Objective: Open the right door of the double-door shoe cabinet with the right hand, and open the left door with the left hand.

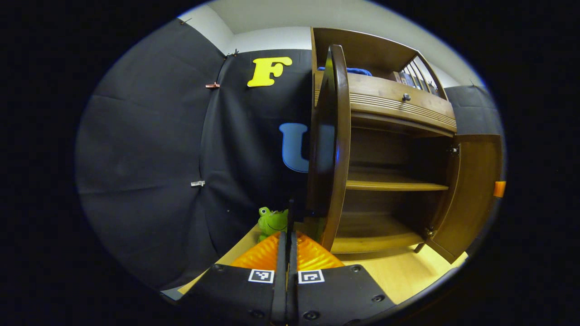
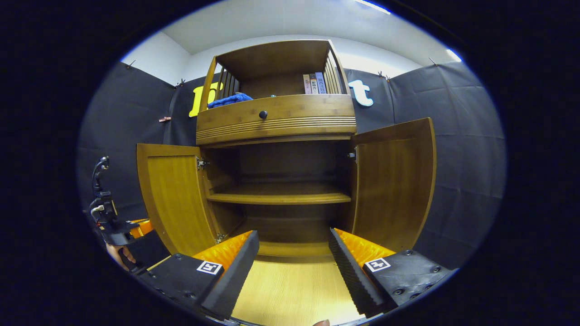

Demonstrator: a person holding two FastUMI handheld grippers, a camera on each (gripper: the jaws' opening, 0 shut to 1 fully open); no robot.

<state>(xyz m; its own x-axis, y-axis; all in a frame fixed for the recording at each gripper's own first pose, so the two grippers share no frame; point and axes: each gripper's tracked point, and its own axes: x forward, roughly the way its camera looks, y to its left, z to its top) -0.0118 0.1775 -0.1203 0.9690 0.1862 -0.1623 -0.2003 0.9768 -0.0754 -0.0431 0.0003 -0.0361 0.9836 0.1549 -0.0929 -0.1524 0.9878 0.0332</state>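
The wooden shoe cabinet (image 2: 276,117) stands straight ahead in the right gripper view with both doors swung wide. Its left door (image 2: 174,199) and right door (image 2: 394,181) stand out from the dark interior. My right gripper (image 2: 293,235) is open, low in front of the opening, touching nothing. In the left gripper view the left door (image 1: 333,149) is edge-on just right of my left gripper (image 1: 287,244), whose fingers are pressed together with nothing between them. The right door (image 1: 471,190) stands open farther right. The left gripper (image 2: 108,222) also appears beside the left door's outer face, apart from it.
Inside, one shelf (image 2: 281,197) crosses the cabinet at mid-height. Above the doors is a drawer with a dark knob (image 2: 263,114), then books (image 2: 315,83) and a blue cloth (image 2: 229,99). A green frog toy (image 1: 272,221) sits on the floor left of the cabinet. Light wooden floor (image 2: 294,290) lies in front.
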